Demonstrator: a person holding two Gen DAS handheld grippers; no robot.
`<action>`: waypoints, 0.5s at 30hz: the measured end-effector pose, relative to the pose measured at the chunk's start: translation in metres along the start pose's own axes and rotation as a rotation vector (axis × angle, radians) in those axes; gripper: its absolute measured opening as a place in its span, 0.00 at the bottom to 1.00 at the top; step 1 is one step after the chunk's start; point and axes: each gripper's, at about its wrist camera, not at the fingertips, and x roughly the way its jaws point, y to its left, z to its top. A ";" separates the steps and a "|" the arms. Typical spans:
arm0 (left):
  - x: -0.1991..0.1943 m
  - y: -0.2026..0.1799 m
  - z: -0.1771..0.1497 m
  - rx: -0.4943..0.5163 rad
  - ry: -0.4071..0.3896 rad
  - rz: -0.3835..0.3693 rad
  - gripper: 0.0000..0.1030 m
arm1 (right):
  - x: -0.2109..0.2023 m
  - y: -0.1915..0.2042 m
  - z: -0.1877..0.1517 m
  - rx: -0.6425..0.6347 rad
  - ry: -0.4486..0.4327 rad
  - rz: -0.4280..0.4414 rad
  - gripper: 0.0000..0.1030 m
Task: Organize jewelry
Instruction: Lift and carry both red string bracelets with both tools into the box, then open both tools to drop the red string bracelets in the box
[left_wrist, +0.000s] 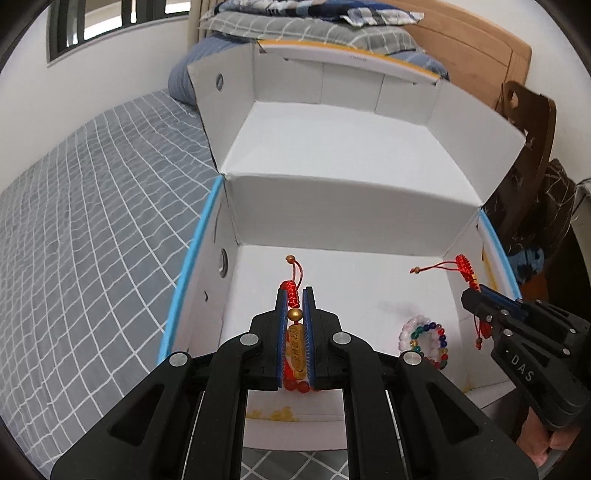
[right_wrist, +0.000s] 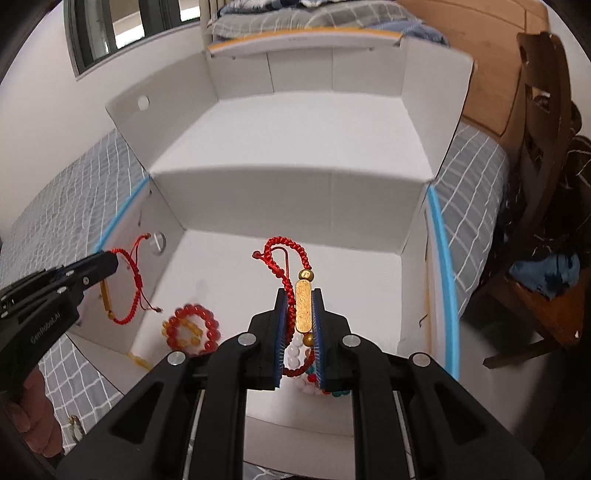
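My left gripper (left_wrist: 295, 295) is shut on a red cord bracelet with a gold bar (left_wrist: 296, 349), held above the floor of the white box (left_wrist: 332, 273). It also shows in the right wrist view (right_wrist: 127, 284), hanging from the left gripper (right_wrist: 110, 258). My right gripper (right_wrist: 300, 295) is shut on a second red cord bracelet with a gold bar (right_wrist: 304, 306); in the left wrist view it hangs at the box's right wall (left_wrist: 466, 271) from the right gripper (left_wrist: 476, 291). A multicoloured bead bracelet (left_wrist: 424, 341) and a red bead bracelet (right_wrist: 194, 328) lie on the box floor.
The box has blue-edged side walls (left_wrist: 195, 258) and an open lid (left_wrist: 332, 147) standing behind it. It sits on a grey checked bed (left_wrist: 92, 240). A wooden chair (right_wrist: 535, 221) with dark clothes stands to the right.
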 end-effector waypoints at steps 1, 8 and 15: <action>0.003 -0.001 -0.001 0.005 0.005 0.004 0.08 | 0.003 0.000 -0.001 0.002 0.007 0.000 0.12; 0.024 -0.002 -0.002 0.009 0.049 0.009 0.08 | 0.018 0.001 -0.006 0.011 0.041 0.006 0.12; 0.042 -0.002 -0.006 0.009 0.081 0.010 0.08 | 0.033 0.000 -0.009 0.022 0.078 -0.003 0.12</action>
